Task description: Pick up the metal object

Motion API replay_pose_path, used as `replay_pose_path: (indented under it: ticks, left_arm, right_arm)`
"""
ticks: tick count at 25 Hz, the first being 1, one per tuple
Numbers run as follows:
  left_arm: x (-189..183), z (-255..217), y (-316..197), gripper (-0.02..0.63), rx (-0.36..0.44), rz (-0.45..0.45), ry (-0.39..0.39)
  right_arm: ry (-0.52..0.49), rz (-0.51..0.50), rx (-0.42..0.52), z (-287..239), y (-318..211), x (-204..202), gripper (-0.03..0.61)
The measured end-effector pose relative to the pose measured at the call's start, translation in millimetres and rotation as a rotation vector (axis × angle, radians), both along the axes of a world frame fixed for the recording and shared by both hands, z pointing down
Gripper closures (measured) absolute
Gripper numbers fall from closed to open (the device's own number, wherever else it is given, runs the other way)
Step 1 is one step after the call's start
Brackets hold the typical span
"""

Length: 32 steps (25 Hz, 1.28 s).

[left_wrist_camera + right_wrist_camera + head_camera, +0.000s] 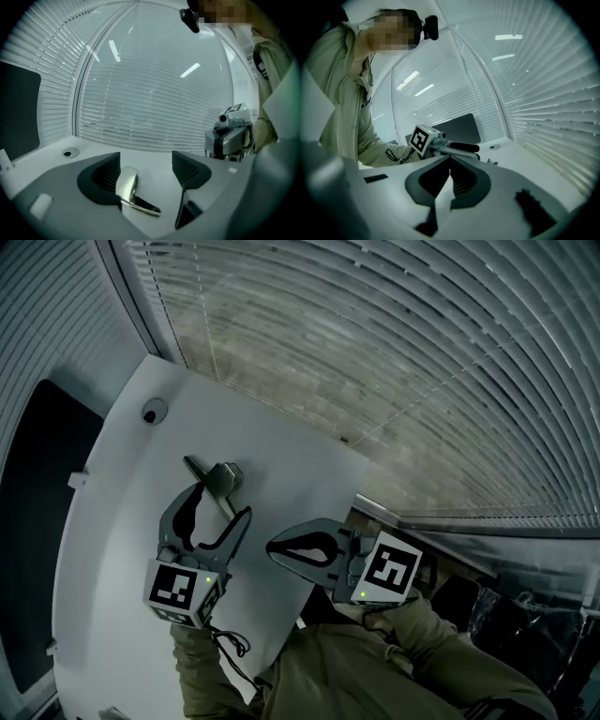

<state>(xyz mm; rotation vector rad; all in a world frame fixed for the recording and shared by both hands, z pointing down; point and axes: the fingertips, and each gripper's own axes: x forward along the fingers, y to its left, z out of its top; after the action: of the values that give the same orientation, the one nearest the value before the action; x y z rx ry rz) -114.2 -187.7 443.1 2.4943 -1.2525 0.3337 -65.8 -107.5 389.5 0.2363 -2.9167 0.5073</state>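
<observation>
Your left gripper (145, 164) stands spread, the metal object (127, 185) between its jaws, at the left one. Your right gripper (450, 161) is pressed together, farther off.

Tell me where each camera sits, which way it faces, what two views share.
Head view: head-mounted, looking down at the table; shows left gripper open around metal object, right gripper shut, sleeves.
Left gripper view: on the left gripper, facing the blinds; shows its jaws, the right gripper.
Right gripper view: on the right gripper, facing the left gripper; shows its jaws, the person.
Shared: head and left gripper views show the metal object.
</observation>
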Motion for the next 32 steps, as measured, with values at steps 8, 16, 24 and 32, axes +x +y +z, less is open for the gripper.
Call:
replay_pose_path:
  ticks: [8, 16, 24, 32]
  left_arm:
    - [-2.1, 75.3, -45.8, 0.265, -0.103, 0.045, -0.207]
    - [4.8, 104.8, -49.2, 0.268, -0.158, 0.09, -0.342]
    - [2.8, 112.6, -44.3, 0.287, -0.177, 0.087, -0.382]
    - [0.4, 112.9, -46.7, 0.302, -0.16, 0.064, -0.381]
  right_arm:
    - [0.059, -0.051, -0.112, 62.1, -28.4, -14.7, 0.574]
    - [0.06, -0.074, -0.199, 92.3, -46.3, -21.5, 0.574]
    - [0.038, -0.093, -0.222, 94.4, -54.0, -27.9, 0.574]
    - [0.015, -0.076, -0.239, 96.4, -58.0, -27.5, 0.574]
